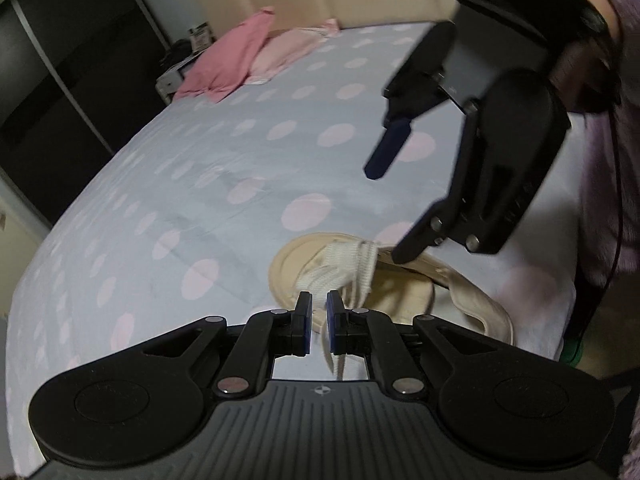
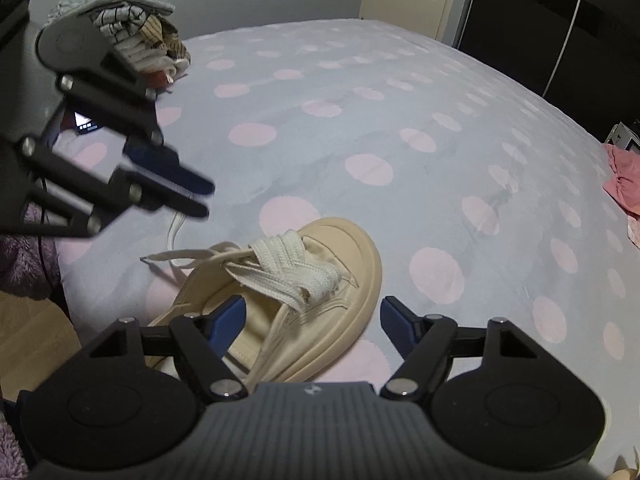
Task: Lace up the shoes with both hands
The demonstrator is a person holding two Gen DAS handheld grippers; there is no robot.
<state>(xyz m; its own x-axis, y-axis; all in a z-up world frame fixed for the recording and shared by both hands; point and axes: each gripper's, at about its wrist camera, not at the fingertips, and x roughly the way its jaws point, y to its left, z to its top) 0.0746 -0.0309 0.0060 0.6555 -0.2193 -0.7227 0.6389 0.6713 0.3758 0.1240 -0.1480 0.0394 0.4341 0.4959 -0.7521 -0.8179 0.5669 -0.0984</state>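
Note:
A beige shoe (image 2: 352,264) lies on the dotted bedsheet, toe pointing away from me, with white flat laces (image 2: 288,268) crossed over its tongue. My left gripper (image 1: 319,320) is shut on a loose lace end (image 1: 330,354) that runs from the shoe (image 1: 404,296) between its blue pads. In the right wrist view the left gripper (image 2: 206,200) hovers left of the shoe and the lace hangs from its tip. My right gripper (image 2: 312,316) stands open, one finger on each side of the shoe's front half, touching nothing. It shows in the left wrist view as the right gripper (image 1: 387,214) just above the laces.
The bed (image 1: 200,160) has a grey sheet with pink dots. Pink clothes (image 1: 236,64) lie at its far end, and a pile of folded clothes (image 2: 132,40) and a phone (image 2: 86,124) sit at another corner. A dark wardrobe (image 2: 560,20) and wooden floor (image 2: 32,340) border the bed.

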